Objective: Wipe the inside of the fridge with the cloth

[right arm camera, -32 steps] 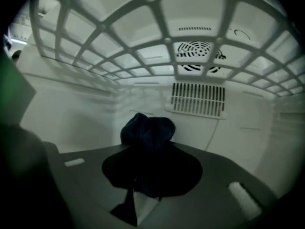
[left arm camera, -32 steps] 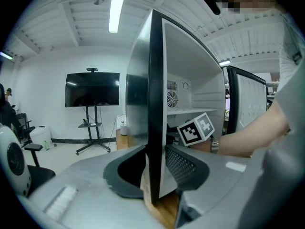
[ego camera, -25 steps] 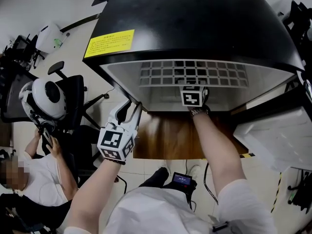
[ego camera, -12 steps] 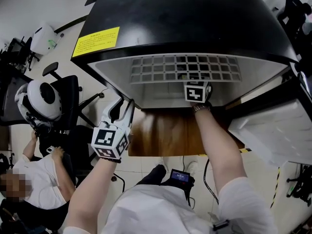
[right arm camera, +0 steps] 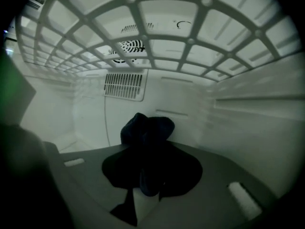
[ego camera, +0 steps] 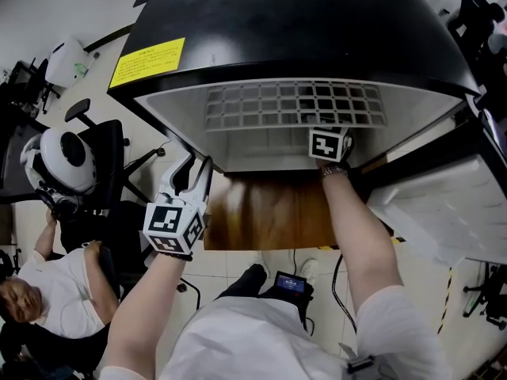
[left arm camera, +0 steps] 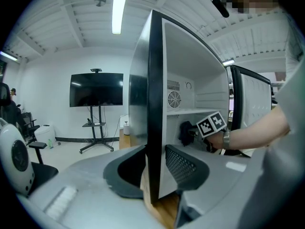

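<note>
The left gripper (ego camera: 196, 172) clamps its jaws on the fridge wall (left arm camera: 155, 104), while the right gripper (right arm camera: 148, 174), arm outstretched, pinches the cloth (right arm camera: 145, 130).

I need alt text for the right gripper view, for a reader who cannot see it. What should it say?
The right gripper is shut on a bunched dark blue cloth inside a white-walled fridge. A white plastic grid shelf spans overhead, and a slatted vent grille sits on the back wall.
</note>
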